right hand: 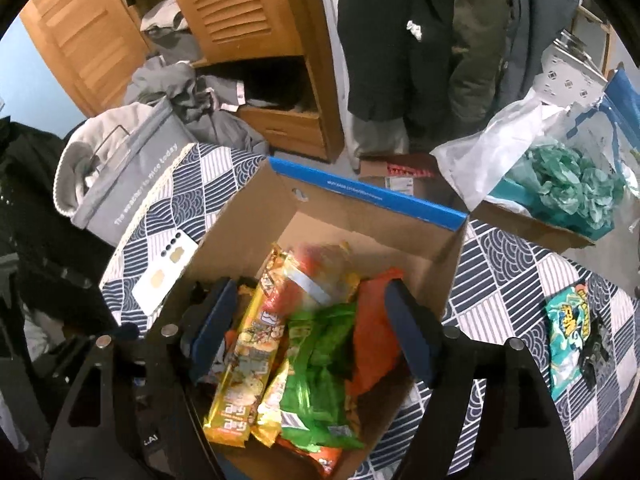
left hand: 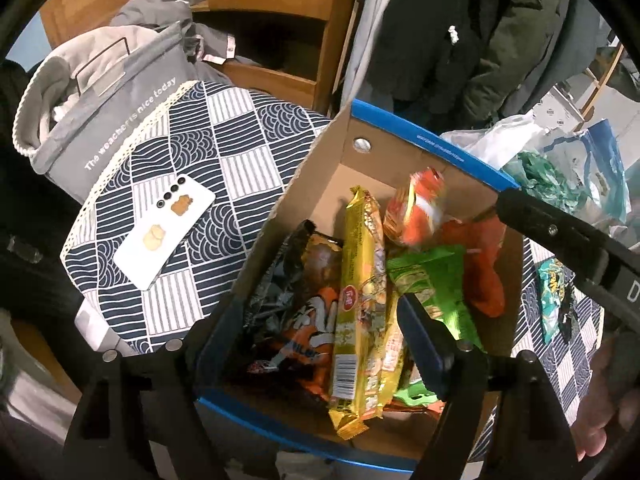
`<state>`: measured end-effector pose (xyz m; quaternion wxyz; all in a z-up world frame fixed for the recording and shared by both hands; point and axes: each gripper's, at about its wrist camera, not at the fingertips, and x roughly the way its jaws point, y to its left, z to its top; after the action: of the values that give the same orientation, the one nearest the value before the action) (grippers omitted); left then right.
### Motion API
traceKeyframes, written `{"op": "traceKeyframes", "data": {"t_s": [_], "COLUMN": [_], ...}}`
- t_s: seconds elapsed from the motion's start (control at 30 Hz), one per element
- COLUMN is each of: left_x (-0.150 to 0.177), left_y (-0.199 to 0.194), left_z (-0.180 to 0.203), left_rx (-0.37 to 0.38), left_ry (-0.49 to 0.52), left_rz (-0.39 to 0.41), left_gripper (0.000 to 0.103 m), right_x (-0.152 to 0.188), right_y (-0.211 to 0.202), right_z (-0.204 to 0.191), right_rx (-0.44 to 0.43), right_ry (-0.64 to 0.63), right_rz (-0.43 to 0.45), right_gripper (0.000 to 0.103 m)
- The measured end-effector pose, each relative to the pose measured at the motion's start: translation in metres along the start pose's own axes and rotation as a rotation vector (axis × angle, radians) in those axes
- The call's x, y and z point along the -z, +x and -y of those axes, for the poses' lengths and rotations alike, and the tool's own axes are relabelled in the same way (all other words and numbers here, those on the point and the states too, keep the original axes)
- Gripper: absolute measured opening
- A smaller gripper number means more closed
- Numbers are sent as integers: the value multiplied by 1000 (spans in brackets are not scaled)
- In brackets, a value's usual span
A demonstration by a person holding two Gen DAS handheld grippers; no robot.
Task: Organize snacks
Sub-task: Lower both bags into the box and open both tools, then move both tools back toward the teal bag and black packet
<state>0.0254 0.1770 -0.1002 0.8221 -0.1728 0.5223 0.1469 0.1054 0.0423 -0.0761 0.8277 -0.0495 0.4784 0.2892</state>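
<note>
Hovering spread and empty over the cardboard box (right hand: 256, 216), right gripper (right hand: 312, 328) sits nearer the teal snack bag (right hand: 568, 336) lying far-to-near on the tablecloth, rightward; left gripper (left hand: 320, 344) likewise spread.

bedroom at home | wooden louvered wardrobe (right hand: 224, 12) | hanging coats (right hand: 400, 40) | laundry basket (left hand: 100, 104)

The bench (right hand: 516, 264), covered in a navy and white patterned cloth, carries a cardboard box (right hand: 248, 216) with a blue rim directly under and ahead of the fingers, packed with snack packets. A white phone (left hand: 164, 232) lies face down on the cloth to the left of the fingers, close to the box wall. A teal snack packet (right hand: 568, 336) lies flat on the cloth to the right of the fingers, apart from the box.
</note>
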Motion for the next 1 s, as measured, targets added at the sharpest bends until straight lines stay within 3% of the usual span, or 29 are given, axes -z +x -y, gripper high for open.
{"op": "traceKeyframes", "data": {"t_s": [0.27,1.0], "left_x": [-1,14], "left_y": [-8,-12], "left_z": [27,114], "left_rx": [29,77], "left_ry": [39,176], "left_rz": [5,-25], "left_gripper": [81,81], "right_x": [4,38], "right_y": [-18,-79], "right_z": [18,118], "right_rx": [47,133], "right_ry": [-16,56], "right_rz": [27,79], "right_gripper": [77,77]}}
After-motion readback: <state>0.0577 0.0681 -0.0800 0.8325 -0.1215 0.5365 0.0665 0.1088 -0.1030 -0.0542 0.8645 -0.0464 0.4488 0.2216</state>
